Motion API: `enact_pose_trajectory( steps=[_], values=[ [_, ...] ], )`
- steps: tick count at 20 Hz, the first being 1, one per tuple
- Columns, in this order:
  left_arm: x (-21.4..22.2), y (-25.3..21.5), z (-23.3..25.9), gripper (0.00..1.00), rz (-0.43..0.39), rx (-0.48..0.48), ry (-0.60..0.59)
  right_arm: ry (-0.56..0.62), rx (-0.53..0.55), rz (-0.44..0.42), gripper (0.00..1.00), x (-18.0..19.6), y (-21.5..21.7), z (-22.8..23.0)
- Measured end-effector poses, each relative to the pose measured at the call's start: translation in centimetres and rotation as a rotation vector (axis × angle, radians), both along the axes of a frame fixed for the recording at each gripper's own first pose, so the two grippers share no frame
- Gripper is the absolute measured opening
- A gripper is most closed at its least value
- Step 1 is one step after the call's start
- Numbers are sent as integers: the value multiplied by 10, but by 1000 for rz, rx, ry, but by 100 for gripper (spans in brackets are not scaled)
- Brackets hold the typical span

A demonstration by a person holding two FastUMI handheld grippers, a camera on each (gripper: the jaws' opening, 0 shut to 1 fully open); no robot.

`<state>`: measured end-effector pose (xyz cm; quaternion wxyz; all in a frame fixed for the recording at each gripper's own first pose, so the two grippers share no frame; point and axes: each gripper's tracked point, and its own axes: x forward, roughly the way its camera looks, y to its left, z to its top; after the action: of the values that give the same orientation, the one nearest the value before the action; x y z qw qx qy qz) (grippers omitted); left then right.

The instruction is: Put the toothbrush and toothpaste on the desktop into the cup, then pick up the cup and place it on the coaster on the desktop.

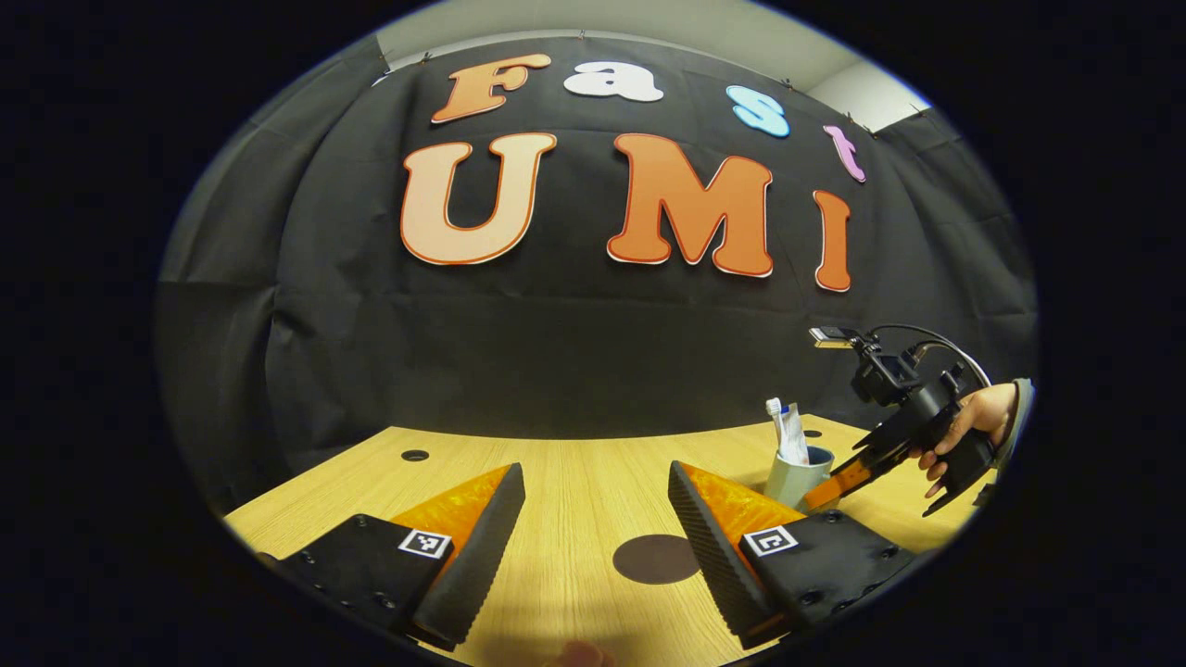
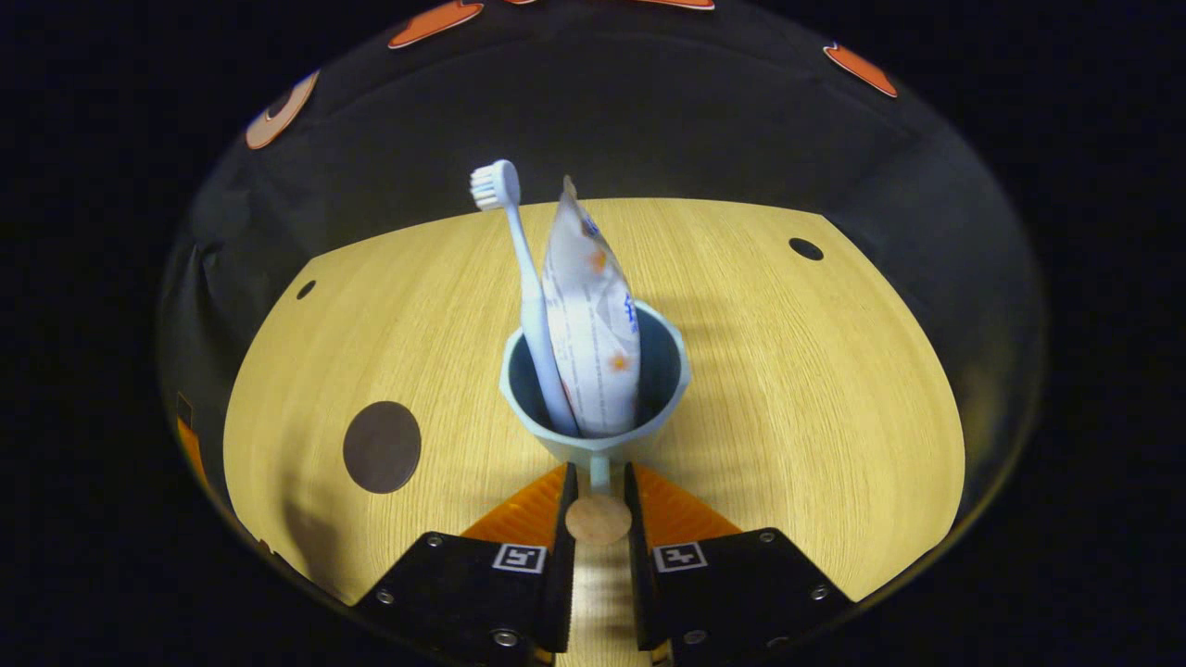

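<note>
We see the right gripper (image 2: pixel 599 505) pinching the round-tipped handle (image 2: pixel 598 517) of the pale blue-grey faceted cup (image 2: pixel 595 394) at frame centre, with the white toothbrush (image 2: pixel 519 269) and the printed white toothpaste tube (image 2: pixel 593 324) standing inside. That narrow hold could let the top-heavy cup swivel and tip on the way to the dark round coaster (image 2: pixel 382 446) at lower left. Whether the cup is lifted, we cannot tell. The left gripper (image 1: pixel 598 519) hangs spread and empty.

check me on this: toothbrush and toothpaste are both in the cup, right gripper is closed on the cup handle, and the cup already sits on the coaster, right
Not quite. In the right gripper view the cup stands on bare desktop, with the coaster apart to its left. The toothbrush, toothpaste and right gripper on the handle are as stated.
</note>
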<state>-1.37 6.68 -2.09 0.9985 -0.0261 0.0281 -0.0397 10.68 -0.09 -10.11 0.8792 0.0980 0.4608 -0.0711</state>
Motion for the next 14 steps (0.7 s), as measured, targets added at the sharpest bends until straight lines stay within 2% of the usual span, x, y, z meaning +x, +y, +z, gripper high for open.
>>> enact_pose_trajectory(
  steps=[7, 14],
  values=[
    [-2, 8, -6, 99, 20, -5, 15, -31, 1, 8, 20, 5, 0, -5],
    [-6, 15, -11, 99, 36, 18, 23, -112, -6, 81, 20, 15, 0, -2]
  ],
)
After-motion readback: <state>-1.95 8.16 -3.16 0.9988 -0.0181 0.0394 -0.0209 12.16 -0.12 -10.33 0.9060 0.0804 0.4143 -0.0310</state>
